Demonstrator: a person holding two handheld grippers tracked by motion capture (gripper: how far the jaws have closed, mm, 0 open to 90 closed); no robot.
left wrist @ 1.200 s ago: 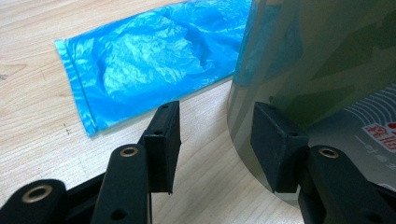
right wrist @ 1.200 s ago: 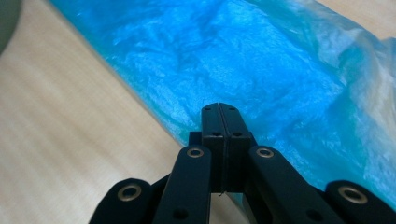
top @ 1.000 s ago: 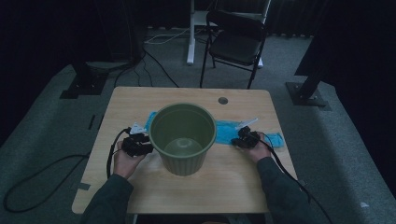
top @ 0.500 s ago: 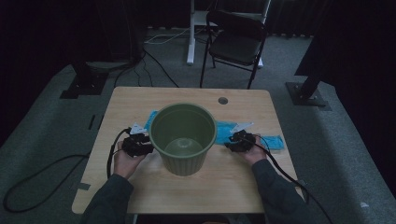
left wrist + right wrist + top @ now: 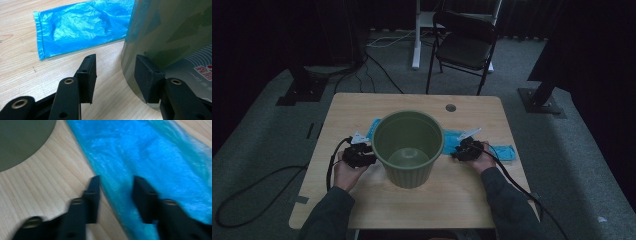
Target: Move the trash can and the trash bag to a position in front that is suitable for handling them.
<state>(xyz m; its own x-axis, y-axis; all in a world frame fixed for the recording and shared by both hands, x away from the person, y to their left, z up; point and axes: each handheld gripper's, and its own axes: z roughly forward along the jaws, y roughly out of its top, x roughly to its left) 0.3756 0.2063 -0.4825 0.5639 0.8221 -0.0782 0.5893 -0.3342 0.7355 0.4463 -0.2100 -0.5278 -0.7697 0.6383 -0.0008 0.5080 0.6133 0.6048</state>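
Green bin (image 5: 408, 147) stands mid-counter (image 5: 462, 200); blue bag (image 5: 503, 151) flat behind it. Your left gripper (image 5: 116, 75) beside bin, fingers wide, empty. Your right gripper (image 5: 115, 197) over bag right of bin, fingers just closing, apart, gripping nothing.

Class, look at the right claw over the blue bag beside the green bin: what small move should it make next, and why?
Probably lower the right claw slightly and close on the bag. Its jaws stand apart over the bag's edge, having just been closing, yet they pinch nothing. The bag lies flat on the table behind the bin, so it must be gripped before it can be lifted. The left claw waits open by the bin wall.
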